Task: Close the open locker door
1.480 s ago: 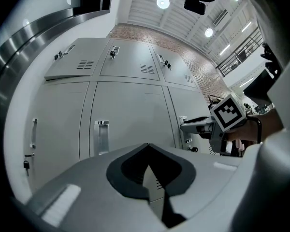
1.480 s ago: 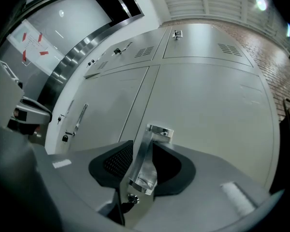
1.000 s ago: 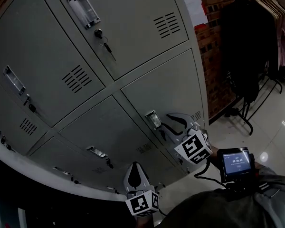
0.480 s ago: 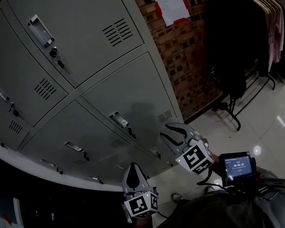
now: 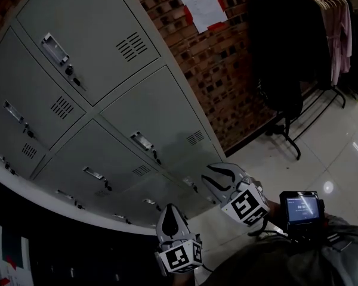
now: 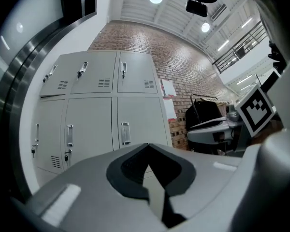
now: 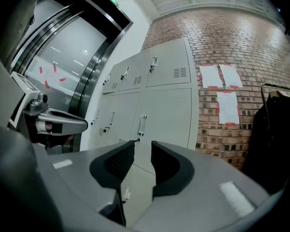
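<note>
Lockers: a grey metal bank of lockers (image 5: 107, 70) stands against a brick wall (image 5: 232, 70) and fills the left of the head view.
Door: every door in sight lies flush with the front. The door (image 5: 167, 115) nearest the grippers is in the right-hand column, second row down, with its handle at its left edge.
Left gripper: the left gripper (image 6: 147, 146) is low in the head view, pointing at the lockers and apart from them. Its jaws are together, tips meeting, with nothing in them.
Right gripper: the right gripper (image 7: 143, 148) is just to the right of the left one, also clear of the lockers. Its jaws have a narrow gap and have just been closing, with nothing between them.
Wall: papers (image 5: 200, 5) are taped to the brick.
Right side: dark clothes hang on a rack (image 5: 298, 46) over a shiny tiled floor (image 5: 328, 154).
Screen: a small lit screen (image 5: 301, 207) sits by the right gripper.
</note>
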Available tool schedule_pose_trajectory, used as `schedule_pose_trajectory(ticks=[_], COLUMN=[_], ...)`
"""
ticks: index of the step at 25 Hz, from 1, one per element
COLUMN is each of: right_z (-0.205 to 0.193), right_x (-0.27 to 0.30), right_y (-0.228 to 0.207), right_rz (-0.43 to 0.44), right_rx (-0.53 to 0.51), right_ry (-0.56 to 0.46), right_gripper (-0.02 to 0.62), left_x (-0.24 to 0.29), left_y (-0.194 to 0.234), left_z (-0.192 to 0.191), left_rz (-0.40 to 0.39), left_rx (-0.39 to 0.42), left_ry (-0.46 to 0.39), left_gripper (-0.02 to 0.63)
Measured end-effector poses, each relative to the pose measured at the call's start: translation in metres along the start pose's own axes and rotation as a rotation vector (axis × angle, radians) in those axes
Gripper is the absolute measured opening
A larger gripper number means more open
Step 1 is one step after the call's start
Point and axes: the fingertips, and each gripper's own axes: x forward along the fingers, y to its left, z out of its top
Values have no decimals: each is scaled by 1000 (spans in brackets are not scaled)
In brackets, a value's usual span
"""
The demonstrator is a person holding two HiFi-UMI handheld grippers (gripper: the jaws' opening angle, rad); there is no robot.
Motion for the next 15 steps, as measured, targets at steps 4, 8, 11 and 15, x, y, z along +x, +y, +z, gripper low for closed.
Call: schedule_pose_trajectory(ticks=[4,8,11,15], right_z=[5,7,5,0], right_x=[-34,-67,-93,-129], right_y=[31,71,102,134], right_rz=[-35,-80,-106,-138], right_rx=[-46,-37,-32,-19], right_ry=[27,34,64,106], right_gripper=[114,114,114,114], left_x=[-39,-87,-118,-153], left_y=[4,10,13,6], left_z=[6,-2,-12,-18], left_rz=[-18,-51,-79,-126], left_rx=[-13,-25,-40,-55], left_ry=[-10,13,39,53], left_gripper=[2,2,2,2])
